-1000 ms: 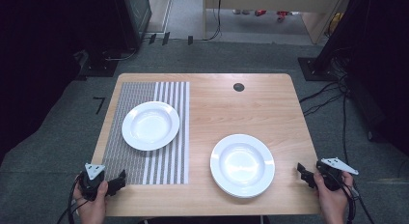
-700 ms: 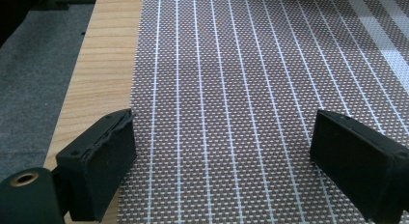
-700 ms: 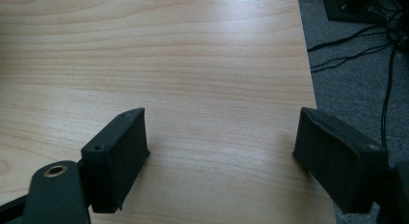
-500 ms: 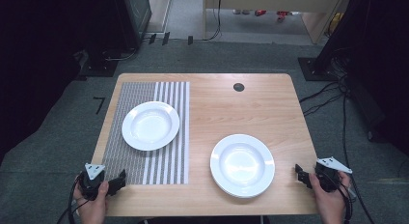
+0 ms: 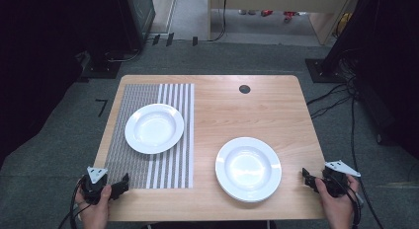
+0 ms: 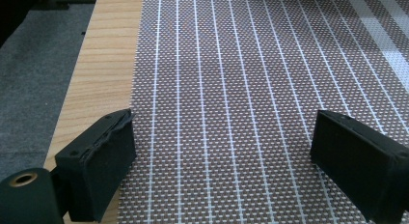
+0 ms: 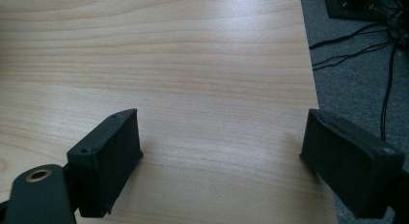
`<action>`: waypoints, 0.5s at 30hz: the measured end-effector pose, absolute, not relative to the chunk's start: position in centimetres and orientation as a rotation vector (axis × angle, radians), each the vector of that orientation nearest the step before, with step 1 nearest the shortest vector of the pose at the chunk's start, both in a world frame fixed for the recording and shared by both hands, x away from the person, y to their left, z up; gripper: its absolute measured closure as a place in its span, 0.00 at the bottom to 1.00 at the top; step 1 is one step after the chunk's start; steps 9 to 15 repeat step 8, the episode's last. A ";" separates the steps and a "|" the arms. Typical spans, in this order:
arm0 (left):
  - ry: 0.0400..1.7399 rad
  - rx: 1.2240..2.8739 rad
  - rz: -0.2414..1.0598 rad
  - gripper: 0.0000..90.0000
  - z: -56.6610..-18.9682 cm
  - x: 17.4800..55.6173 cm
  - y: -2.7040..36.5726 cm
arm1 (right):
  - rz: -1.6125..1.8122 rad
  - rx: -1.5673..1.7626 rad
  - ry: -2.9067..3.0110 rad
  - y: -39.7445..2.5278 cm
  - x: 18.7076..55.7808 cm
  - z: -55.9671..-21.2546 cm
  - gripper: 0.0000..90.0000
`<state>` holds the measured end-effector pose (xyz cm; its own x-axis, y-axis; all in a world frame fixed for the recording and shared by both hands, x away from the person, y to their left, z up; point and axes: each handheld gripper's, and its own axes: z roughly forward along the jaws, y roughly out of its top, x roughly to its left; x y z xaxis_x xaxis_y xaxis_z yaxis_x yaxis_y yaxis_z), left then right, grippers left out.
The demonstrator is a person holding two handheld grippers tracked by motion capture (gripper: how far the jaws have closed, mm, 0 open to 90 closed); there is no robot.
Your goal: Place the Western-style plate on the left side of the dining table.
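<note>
The right gripper (image 5: 310, 178) has slipped slightly back toward the near right corner of the counter (image 5: 276, 110) over the past second, while the left gripper (image 5: 120, 183) sits where it was, at the near left corner. Both are held low over the counter by a person's hands, the left hand (image 5: 94, 207) and right hand (image 5: 336, 202) entering from the near edge. In the left gripper view, that gripper's jaws stand wide apart with nothing between them, poised over the grey woven placemat (image 6: 251, 89), whose pale stripes run away ahead; the bare wooden edge of the counter lies just off one jaw's outer side. In the right gripper view, the jaws are likewise spread wide and hold nothing, hanging over plain wood, with the counter's edge and the grey carpeted floor (image 7: 366, 74) beyond the far jaw, where dark cables (image 7: 357, 40) trail. Two white plates sit untouched. The deep white plate (image 5: 154, 128) rests on the placemat, ahead of the left gripper and well apart from it. The second white plate (image 5: 248, 169) lies on bare wood just beside the right gripper, on the side toward the left gripper, and is the nearer of the two to either gripper. A small black round cap (image 5: 244, 89) is set into the counter far ahead of both grippers, near the far edge.
</note>
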<state>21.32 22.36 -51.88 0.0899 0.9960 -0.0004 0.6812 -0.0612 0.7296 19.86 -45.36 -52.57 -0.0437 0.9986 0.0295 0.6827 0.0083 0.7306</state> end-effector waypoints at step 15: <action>1.668 1.769 0.709 0.09 -51.4 21.4 22.5 | 0.798 1.725 1.766 -45.4 19.9 -52.6 0.15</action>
